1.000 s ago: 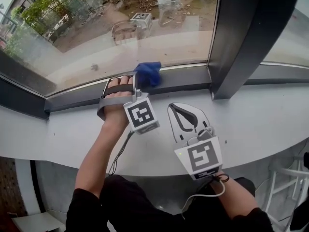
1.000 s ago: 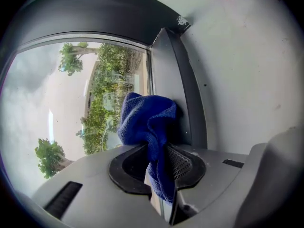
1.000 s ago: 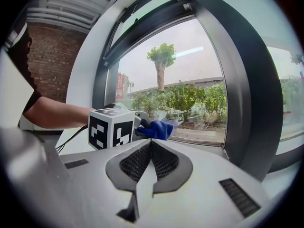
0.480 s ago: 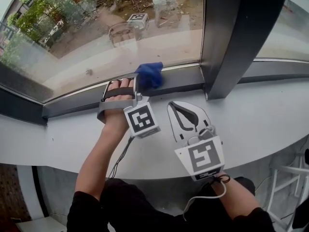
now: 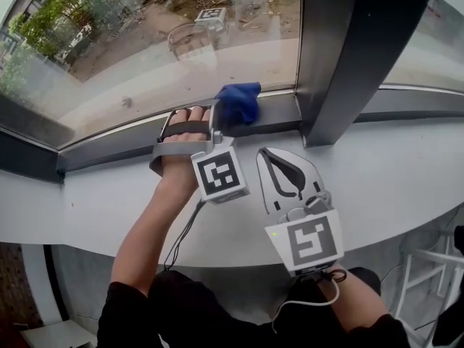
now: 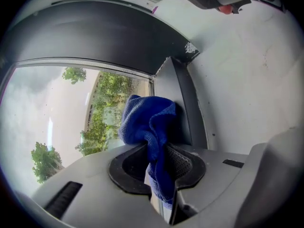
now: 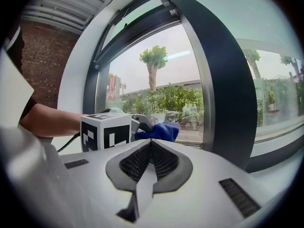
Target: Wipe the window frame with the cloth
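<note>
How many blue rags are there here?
1: a crumpled blue fabric cloth, clamped in the left gripper, lying against the dark window frame at its bottom rail. No other shows.

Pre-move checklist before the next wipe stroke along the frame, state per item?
1. Grip: left gripper shut on blue cloth - ok.
2. Cloth at the lower frame rail, by the glass - ok.
3. Room to the right: upright post stands close beside the cloth - not ok; the rail to the left looks free.
4. Right gripper shut, empty, over the white sill, apart from the left one - ok.
5. Dirt left on the rail - cannot tell.
</note>
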Demonstrator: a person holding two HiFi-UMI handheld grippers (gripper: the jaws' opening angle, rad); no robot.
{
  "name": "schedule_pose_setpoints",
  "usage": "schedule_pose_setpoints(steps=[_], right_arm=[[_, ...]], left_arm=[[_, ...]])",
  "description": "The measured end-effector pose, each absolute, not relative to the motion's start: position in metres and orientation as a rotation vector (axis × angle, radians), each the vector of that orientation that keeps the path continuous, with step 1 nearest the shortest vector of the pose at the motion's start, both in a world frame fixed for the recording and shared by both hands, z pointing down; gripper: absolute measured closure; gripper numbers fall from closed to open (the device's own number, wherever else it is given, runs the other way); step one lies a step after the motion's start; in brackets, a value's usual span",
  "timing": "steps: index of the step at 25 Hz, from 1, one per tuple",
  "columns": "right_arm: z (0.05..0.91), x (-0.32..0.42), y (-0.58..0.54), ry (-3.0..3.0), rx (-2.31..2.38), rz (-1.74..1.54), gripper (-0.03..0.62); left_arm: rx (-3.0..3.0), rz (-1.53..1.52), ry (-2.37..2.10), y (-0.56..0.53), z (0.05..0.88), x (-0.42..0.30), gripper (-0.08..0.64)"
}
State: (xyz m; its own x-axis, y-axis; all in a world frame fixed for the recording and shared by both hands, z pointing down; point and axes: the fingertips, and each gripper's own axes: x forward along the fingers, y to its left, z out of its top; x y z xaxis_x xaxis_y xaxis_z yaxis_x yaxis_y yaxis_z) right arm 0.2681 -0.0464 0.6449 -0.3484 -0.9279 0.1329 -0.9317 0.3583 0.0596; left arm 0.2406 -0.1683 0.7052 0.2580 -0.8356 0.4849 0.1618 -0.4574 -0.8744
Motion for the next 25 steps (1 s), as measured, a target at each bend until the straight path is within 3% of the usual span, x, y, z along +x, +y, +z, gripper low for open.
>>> schedule_pose_setpoints(steps=[25], right_arm=[[0.668,0.298,-0.05,-2.161,2.095,0.149,0.586]], left_arm=[[-2.008,-1.139,0.522,-0.161,0.701,0.3,0.479]])
